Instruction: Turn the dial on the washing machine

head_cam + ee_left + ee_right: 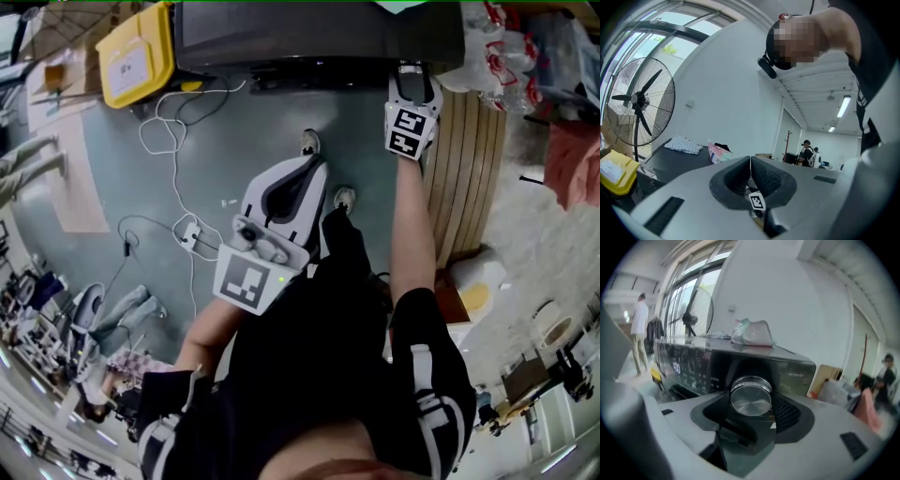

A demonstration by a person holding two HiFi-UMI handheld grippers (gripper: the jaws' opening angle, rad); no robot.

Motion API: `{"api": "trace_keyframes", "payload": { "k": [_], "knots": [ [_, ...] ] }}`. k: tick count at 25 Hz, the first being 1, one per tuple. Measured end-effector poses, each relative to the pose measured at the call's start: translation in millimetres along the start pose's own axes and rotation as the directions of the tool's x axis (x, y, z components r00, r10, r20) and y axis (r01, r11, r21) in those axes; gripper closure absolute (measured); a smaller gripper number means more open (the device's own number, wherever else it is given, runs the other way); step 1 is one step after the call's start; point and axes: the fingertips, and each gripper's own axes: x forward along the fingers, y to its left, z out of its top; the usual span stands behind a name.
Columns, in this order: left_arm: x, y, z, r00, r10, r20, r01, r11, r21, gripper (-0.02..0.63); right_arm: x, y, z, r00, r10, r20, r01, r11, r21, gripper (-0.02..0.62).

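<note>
Washing machine [309, 37] — dark-cased, it fills the top edge of the head view, standing on a grey floor [112, 169]. In the right gripper view its front panel carries a lit display [677, 366] at the left. A pale crumpled bag [752, 333] lies on its lid, and the left gripper view shows a checked cloth [683, 144] there as well. Pedestal fan [640, 101]: stands by the windows, beyond the machine. Slatted wooden panel [469, 159]: lies to the right of the person's outstretched right arm. Yellow box [141, 52]: sits on the floor just beside the machine's left end, with a white cable [173, 131] looped over the floor near it.

Left gripper [302, 173]: held low in front of the person's body, well apart from the machine. Its two jaws are pressed together with nothing between them.

Right gripper [413, 86]: reached forward to the machine's front, towards the right end. Its jaws stand wide, one on each side of the dial [751, 397], and the dark pads lie against the dial's rim.

Dial: a round, brushed-metal knob that stands out from the control panel, to the right of the display — clasped between the right gripper's jaws.
</note>
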Motion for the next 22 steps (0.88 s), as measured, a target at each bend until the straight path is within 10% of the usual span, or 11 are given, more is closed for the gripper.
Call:
{"api": "trace_keyframes", "payload": {
  "k": [4,15,22],
  "knots": [
    [2.8,1.5,-1.2,1.000,-0.002,0.001,0.002,1.000,0.014,0.582,2.7,-5.4,-1.6,0.991,0.127,0.030,-0.130,0.938,0.321,0.301],
    [-24.9,-20.1,17.9,0.999,0.011,0.036,-0.012,0.999,0.038,0.581,-47.5,4.4,0.4,0.991,0.135,-0.010,-0.125,0.941,0.316,0.305],
    [-102.9,-85.6,81.4,0.983,0.076,0.166,-0.095,0.989,0.112,0.581,-200.4,11.2,74.5,0.975,0.203,0.092,-0.222,0.893,0.390,0.525]
  ]
}}
